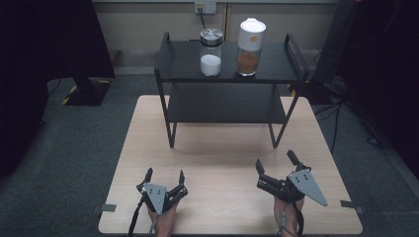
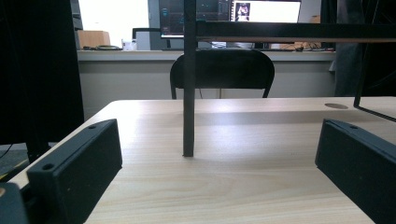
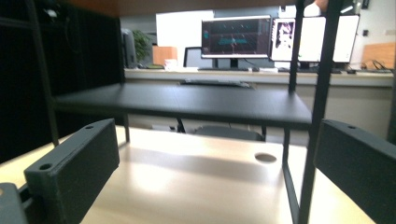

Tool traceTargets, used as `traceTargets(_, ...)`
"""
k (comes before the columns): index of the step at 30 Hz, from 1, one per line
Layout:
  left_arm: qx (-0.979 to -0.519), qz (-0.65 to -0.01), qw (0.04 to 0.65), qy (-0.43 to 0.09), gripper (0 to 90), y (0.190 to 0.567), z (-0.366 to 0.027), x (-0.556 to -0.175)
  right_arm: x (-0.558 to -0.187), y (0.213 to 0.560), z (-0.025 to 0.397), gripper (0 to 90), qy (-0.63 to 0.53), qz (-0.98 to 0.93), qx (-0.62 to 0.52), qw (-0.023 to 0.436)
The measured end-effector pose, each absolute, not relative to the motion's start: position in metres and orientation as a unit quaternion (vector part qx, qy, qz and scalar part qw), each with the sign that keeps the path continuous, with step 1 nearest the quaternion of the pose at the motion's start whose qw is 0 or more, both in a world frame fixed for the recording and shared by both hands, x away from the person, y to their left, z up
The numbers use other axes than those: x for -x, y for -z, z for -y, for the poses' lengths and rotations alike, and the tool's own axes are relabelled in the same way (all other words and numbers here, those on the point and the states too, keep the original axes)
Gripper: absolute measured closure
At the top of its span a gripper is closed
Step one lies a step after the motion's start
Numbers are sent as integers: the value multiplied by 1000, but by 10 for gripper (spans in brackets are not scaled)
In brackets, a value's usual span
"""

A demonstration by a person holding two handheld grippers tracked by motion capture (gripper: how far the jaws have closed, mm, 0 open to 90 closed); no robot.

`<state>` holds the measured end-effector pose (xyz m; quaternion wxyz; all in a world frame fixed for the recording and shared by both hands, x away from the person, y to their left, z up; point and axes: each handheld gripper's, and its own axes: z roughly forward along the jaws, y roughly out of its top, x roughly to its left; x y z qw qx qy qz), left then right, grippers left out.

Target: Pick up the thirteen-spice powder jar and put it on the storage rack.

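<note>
Both of your grippers sit right at the near edge of the table (image 1: 148, 148), so that's what's closest in the high view: your left gripper (image 1: 164, 174) down at about 7 o'clock and your right gripper (image 1: 274, 161) at about 5 o'clock, well apart from each other. Jaws on both are spread wide with nothing between them, and the two gripper views back that up, just bare wood between the black jaws. Neither one is touching anything but the tabletop area. Straight ahead at 12 o'clock stands the black two-tier shelf (image 1: 183, 64), its legs planted on the far half of the table. Your left gripper view looks dead on at one front leg (image 2: 188, 93), while the right gripper view looks in at the lower tier (image 3: 187, 102). Up on the top tier there are two jars standing upright, just beside each other: the glass jar with white powder (image 1: 211, 58) and a metal lid, and to its right the white-lidded jar with brown powder (image 1: 249, 49). Both are well apart from your grippers.
</note>
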<state>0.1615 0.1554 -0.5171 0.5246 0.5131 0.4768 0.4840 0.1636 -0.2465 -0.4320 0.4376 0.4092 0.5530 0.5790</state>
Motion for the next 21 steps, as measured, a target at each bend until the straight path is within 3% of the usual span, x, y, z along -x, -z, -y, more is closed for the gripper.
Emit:
traceTargets(9, -513, -477, 525, -484, 1, 517, -155, -162, -161, 476, 249, 0, -549, -553, -444, 442)
traceTargets(21, -513, -478, 524, -485, 1, 517, -155, -162, -161, 500, 255, 0, -540, -554, -449, 447)
